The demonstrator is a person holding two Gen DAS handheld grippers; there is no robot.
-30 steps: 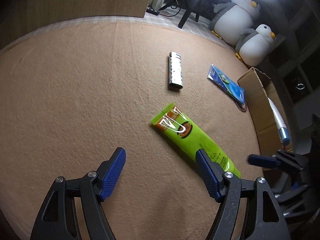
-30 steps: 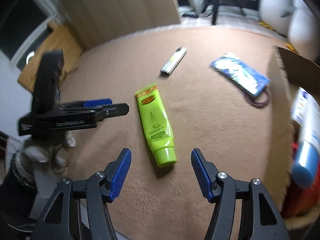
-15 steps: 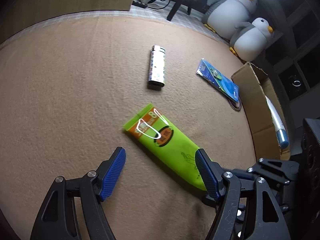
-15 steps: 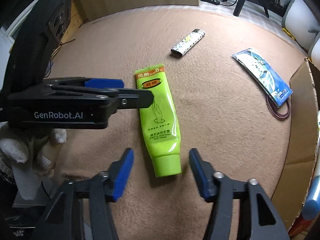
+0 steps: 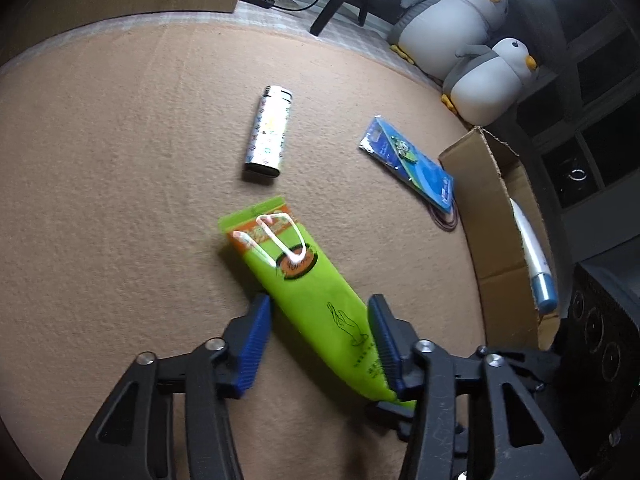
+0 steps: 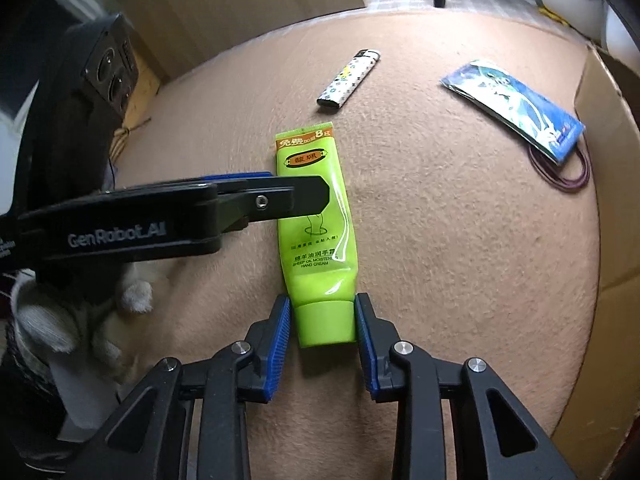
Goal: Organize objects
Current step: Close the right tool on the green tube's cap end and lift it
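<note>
step in hand: pickup of the green hand-cream tube, both grippers on it at once. the tube lies flat on the tan mat near its middle, crimped end toward 12 o'clock in the right wrist view, cap toward 6.

right gripper: jaws closing, one on each side of the cap. right pad looks in contact with the cap; on the left a thin gap may remain, hard to say. not a firm grip yet by my reading.

left gripper: jaws closing across the tube's body. in the left wrist view the tube runs diagonally between the pads, crimped end at about 11 o'clock. left pad at the tube's edge, right pad overlapping the other edge; cannot tell whether they press yet. the tube is motion-blurred there.

other items: lighter beyond the tube at 12 o'clock; blue packet at 2 o'clock, lying partly on a dark hair tie; open cardboard box at 3 o'clock with a white-and-blue tube inside.

next move, judged: finish closing on the cap, confirm hold, lift clear of the mat, carry toward the box at 3 o'clock. two grips on one soft tube call for coordinated lifting, or release by one.
</note>
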